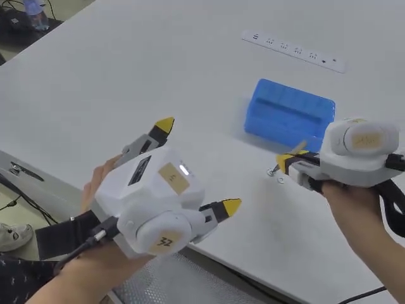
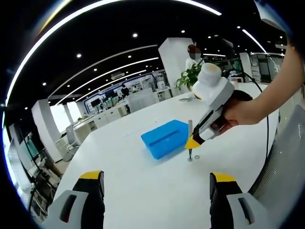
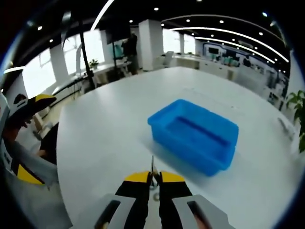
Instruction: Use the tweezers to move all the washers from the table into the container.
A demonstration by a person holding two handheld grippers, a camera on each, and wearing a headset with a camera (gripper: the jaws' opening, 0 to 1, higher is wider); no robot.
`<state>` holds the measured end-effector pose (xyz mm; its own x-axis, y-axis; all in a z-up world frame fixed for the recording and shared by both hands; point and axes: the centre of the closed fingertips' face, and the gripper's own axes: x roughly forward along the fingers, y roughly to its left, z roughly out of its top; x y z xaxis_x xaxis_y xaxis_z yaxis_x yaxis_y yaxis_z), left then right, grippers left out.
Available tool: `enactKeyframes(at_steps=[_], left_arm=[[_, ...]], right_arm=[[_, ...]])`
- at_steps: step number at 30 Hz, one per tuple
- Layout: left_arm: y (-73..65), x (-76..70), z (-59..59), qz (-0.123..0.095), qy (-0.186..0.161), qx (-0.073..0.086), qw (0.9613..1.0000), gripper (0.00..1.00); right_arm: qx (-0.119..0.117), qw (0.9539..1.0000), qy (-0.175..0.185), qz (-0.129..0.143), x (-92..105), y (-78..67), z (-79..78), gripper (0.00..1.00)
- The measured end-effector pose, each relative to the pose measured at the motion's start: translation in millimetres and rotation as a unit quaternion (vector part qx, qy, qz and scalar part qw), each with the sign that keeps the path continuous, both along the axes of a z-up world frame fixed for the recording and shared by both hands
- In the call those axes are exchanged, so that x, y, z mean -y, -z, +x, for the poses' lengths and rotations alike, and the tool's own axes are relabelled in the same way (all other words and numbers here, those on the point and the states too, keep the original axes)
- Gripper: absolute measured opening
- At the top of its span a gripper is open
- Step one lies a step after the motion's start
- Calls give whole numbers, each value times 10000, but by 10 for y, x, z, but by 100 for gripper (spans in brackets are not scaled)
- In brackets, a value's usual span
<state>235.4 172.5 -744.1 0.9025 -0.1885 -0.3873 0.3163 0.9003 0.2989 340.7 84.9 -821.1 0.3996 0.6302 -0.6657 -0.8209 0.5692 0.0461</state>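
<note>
A blue rectangular container [image 1: 290, 114] [image 2: 164, 138] [image 3: 195, 132] sits on the white table. My right gripper [image 1: 289, 159] [image 3: 153, 178] is shut on thin metal tweezers [image 3: 152, 164] [image 2: 189, 138], just in front of the container. The tweezer tips point down at the table beside a small washer [image 1: 281, 181] [image 2: 197, 156]. I cannot tell whether the tips hold anything. My left gripper [image 1: 197, 165] [image 2: 156, 179] hovers open at the near left, with nothing between its yellow-tipped jaws.
A white power strip [image 1: 294, 52] lies at the far side of the table [image 1: 126, 76]. The table's near edge runs below my left gripper, with a chair's mesh seat under it. A water bottle [image 1: 35, 14] stands at the far left corner.
</note>
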Motion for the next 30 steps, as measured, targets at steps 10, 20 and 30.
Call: enactKeyframes(at_steps=[10, 20, 30], left_arm=[[-4, -5, 2, -7, -8, 6, 10000, 94], [6, 3, -2, -5, 11, -17, 10000, 94], [11, -5, -1, -26, -20, -46, 10000, 94]], right_arm=[[-198, 9995, 221, 65, 45, -51, 83, 2], [56, 9995, 239, 221, 43, -413, 244, 2], [245, 9981, 433, 374, 84, -638, 490, 2]])
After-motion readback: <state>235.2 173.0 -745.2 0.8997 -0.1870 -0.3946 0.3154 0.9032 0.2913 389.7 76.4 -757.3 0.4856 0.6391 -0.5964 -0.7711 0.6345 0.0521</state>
